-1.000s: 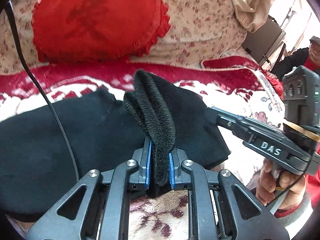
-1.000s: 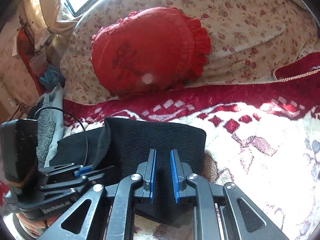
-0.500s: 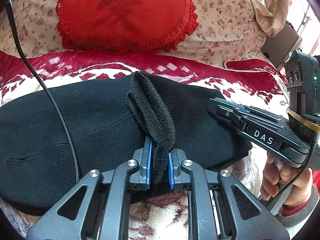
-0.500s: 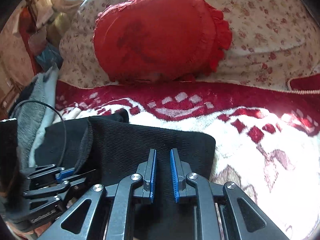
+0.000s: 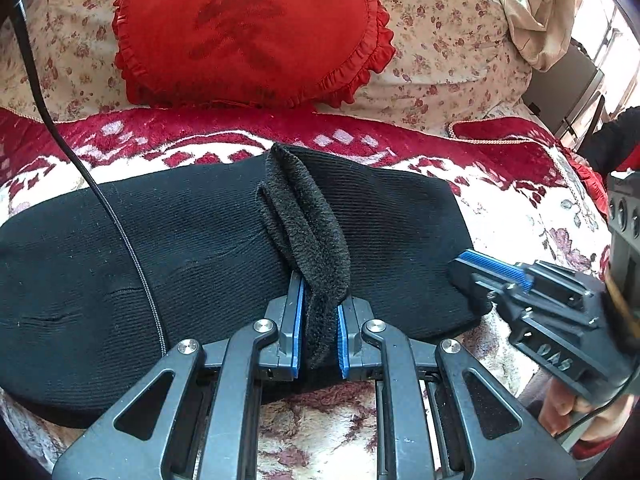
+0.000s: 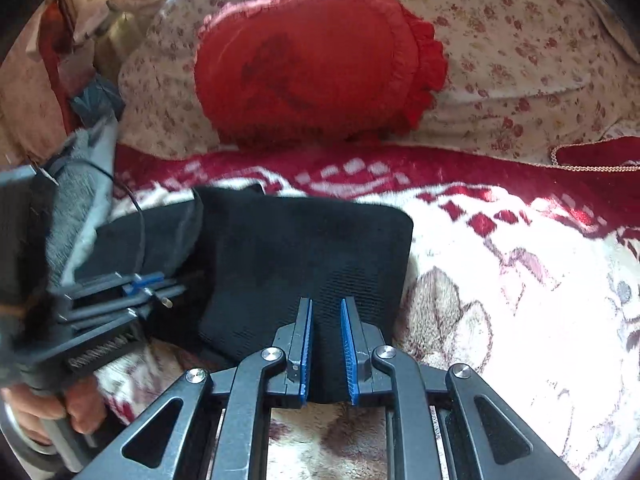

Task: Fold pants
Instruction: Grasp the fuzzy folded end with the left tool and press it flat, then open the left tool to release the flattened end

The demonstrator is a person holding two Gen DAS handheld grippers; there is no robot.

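Black pants [image 5: 192, 264] lie folded across a red and white blanket [image 5: 516, 200]. My left gripper [image 5: 320, 296] is shut on a raised ridge of fuzzy lining [image 5: 308, 224] at the pants' near edge. In the right wrist view the pants [image 6: 304, 240] end in a straight right edge, and my right gripper [image 6: 326, 304] is shut on the near corner, black cloth filling the gap between its blue pads. The right gripper [image 5: 468, 268] also shows in the left wrist view at the pants' right end. The left gripper [image 6: 156, 284] appears blurred at the left of the right wrist view.
A round red frilled cushion [image 5: 248, 32] leans on floral bedding [image 5: 448, 40] behind the pants. A black cable [image 5: 120, 232] hangs across the left part of the pants. Grey cloth [image 6: 84, 184] lies at the far left. A hand [image 6: 52, 404] grips each handle.
Both grippers have sunk toward the blanket with the cloth, and the pants now lie flatter. The right gripper has slid toward the pants' near right corner. Both grips are unchanged.
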